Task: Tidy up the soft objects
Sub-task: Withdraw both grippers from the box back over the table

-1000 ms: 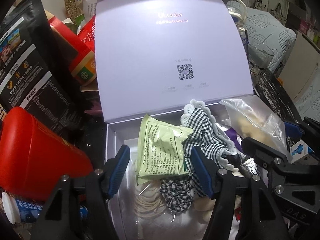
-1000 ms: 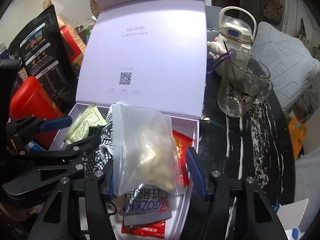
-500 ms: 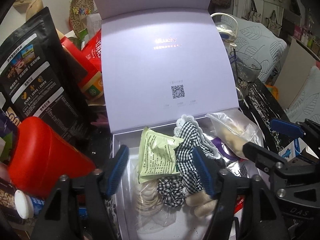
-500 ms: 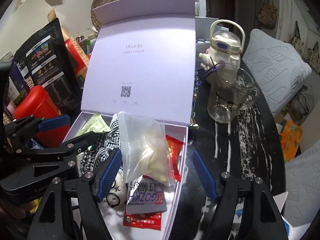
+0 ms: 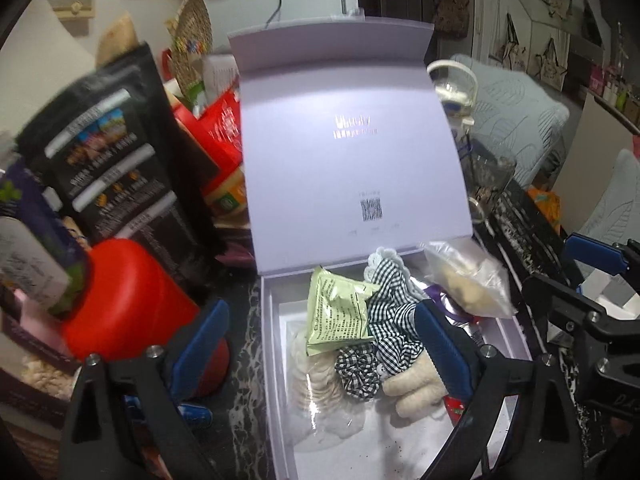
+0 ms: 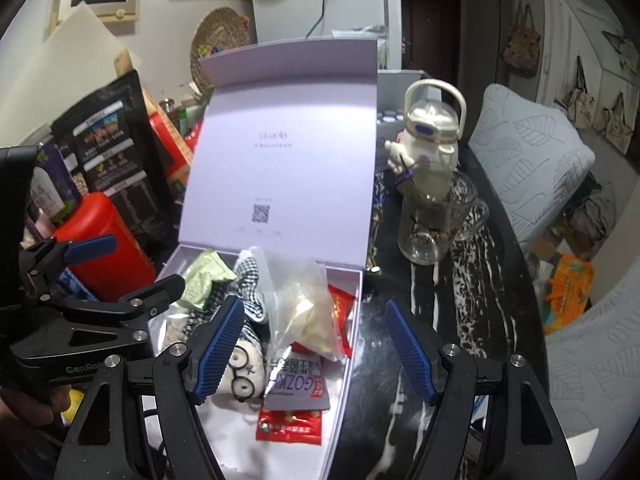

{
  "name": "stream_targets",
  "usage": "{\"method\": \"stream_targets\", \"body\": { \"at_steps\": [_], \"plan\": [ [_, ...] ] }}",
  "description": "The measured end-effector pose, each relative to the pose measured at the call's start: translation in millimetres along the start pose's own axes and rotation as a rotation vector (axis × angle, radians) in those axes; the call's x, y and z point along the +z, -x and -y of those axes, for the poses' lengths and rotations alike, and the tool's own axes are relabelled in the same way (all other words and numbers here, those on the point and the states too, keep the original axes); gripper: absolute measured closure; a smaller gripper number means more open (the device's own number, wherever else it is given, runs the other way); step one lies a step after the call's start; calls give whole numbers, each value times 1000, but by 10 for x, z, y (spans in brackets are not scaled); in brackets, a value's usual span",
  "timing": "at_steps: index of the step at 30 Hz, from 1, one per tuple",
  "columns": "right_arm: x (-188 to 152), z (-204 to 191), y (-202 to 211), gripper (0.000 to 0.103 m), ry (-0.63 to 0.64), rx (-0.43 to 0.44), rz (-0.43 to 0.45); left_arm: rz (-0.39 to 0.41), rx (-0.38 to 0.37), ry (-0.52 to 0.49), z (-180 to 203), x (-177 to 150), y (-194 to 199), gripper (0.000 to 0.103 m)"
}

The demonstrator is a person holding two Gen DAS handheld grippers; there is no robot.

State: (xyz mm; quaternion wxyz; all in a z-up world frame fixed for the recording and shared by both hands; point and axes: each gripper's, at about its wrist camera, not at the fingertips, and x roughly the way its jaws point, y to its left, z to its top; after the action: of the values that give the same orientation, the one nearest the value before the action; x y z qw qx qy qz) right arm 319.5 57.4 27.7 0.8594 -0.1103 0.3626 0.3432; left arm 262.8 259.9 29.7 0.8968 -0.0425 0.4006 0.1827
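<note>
On a cluttered black marble-patterned table (image 6: 472, 320), your pale lilac gift box (image 5: 276, 360) lies open, holding the clear bag of pale pieces (image 6: 304, 304), green sachet (image 5: 340, 316) and gingham cloth (image 5: 392, 308). The left gripper (image 5: 320, 344) is opening, empty; the right gripper (image 6: 312, 352) stands released, gripping nothing. Rise clear of the upright lid (image 6: 288, 160); free room lies right, short of the glass mug (image 6: 436, 220).

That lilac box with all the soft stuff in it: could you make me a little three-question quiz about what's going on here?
1. True or false: the box has its lid up.
2. What leans against the gingham cloth on its left? A) green packet B) glass mug C) red canister
3. Does the right gripper or the left gripper press on anything?

Key: 1 true. 2 A. 3 No; the left jaws are opening and the right stand apart, both clear of the contents.
</note>
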Motion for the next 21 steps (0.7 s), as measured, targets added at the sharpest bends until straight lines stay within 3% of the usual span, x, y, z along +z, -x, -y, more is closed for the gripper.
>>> {"method": "stream_targets", "body": {
  "at_steps": [13,21],
  "plan": [
    [3,-159,840,29,28,-17,171,192,-37,-11,-66,5,914,8],
    [-179,-288,1467,29,36,-37,277,301,-37,-20,-34,-215,1592,8]
  ]
}}
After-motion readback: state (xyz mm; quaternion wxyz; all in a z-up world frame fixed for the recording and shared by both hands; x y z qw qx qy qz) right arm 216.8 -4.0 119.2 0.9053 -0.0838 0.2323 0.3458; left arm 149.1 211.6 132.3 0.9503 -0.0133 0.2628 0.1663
